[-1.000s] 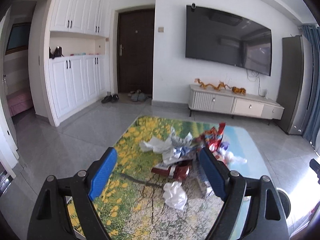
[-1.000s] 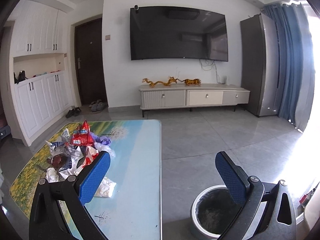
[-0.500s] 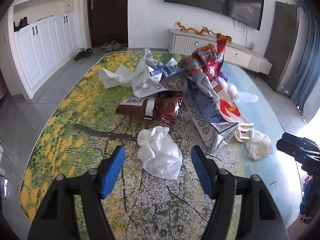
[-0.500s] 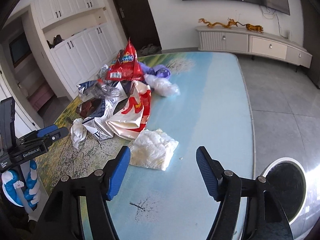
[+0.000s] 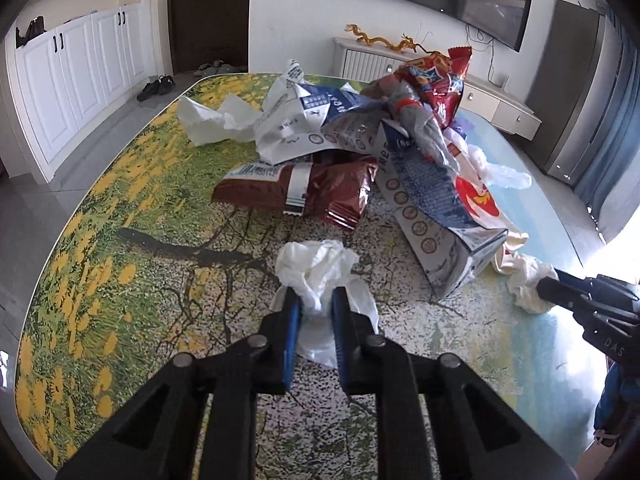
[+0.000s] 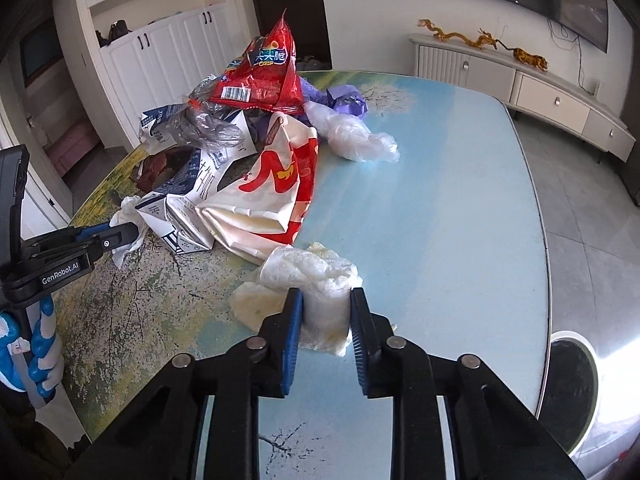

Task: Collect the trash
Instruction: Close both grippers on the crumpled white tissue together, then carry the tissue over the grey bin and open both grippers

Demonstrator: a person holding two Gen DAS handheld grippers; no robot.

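My left gripper [image 5: 315, 304] is shut on a crumpled white tissue [image 5: 316, 266] that lies on the printed table [image 5: 120, 216]. My right gripper [image 6: 325, 304] is shut on a crumpled yellowish-white wad of paper [image 6: 310, 270] on the blue part of the table [image 6: 440, 220]. A pile of trash lies beyond both: a red snack bag [image 6: 262, 74], a brown wrapper [image 5: 296, 190], a blue-and-white carton [image 5: 432, 200], a red-and-white bag [image 6: 276, 184] and clear plastic [image 6: 352, 136]. The left gripper also shows in the right wrist view [image 6: 120, 234].
A round trash bin [image 6: 572, 384] stands on the floor to the right of the table. A white TV cabinet [image 6: 520, 84] stands against the far wall, and white cupboards [image 5: 68, 80] line the left side. More white paper [image 5: 208, 120] lies at the pile's far left.
Both grippers have moved down to the table and closed, the left on the white tissue and the right on the yellowish paper wad. Both were open half a second ago.
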